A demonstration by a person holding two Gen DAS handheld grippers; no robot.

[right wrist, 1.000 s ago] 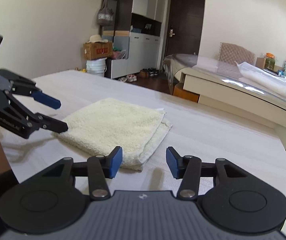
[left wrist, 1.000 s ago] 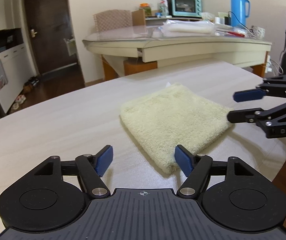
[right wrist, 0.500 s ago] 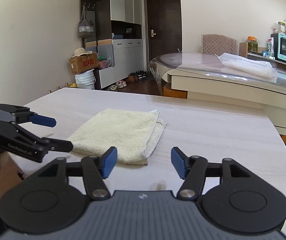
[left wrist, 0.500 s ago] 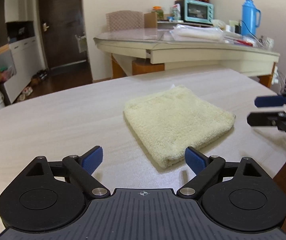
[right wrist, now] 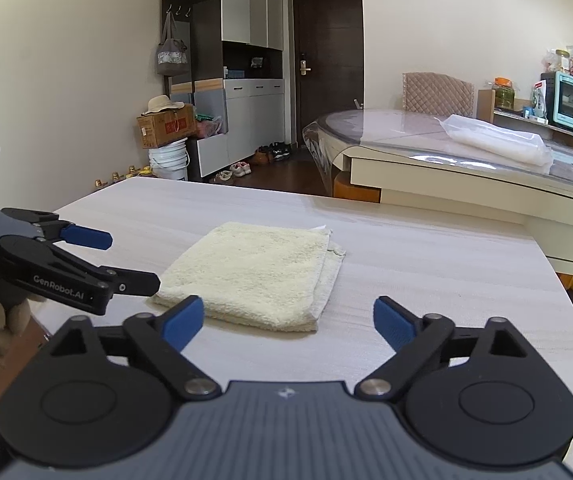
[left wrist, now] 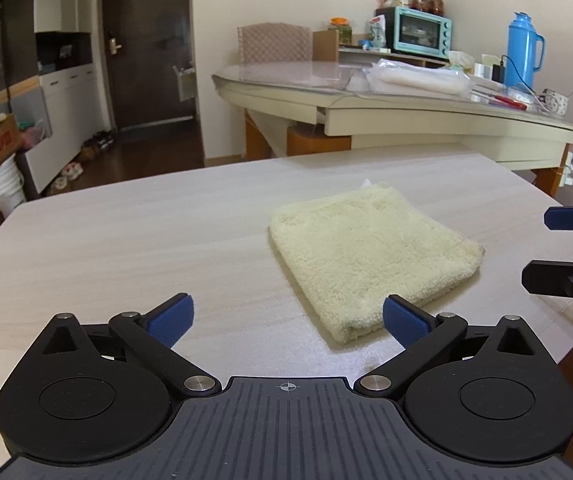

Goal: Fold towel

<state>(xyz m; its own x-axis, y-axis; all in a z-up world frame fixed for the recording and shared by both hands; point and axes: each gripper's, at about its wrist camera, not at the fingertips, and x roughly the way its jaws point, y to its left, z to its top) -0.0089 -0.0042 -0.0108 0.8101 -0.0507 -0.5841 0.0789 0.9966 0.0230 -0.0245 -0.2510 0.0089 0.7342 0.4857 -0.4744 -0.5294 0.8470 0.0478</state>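
Just one folded towel [left wrist: 370, 256], two tongs [left wrist: 286, 316] [right wrist: 286, 320] opening, empty.

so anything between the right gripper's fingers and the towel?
Nothing: in the right wrist view only bare table lies between the right gripper, jaws opening and empty, and the towel.

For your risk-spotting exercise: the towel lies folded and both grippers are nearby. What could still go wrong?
1. The left gripper, jaws opening, sits close to the towel corner; it might snag and undo the fold.
2. The towel's layers look uneven at one edge, so the stack may slip apart if nudged.
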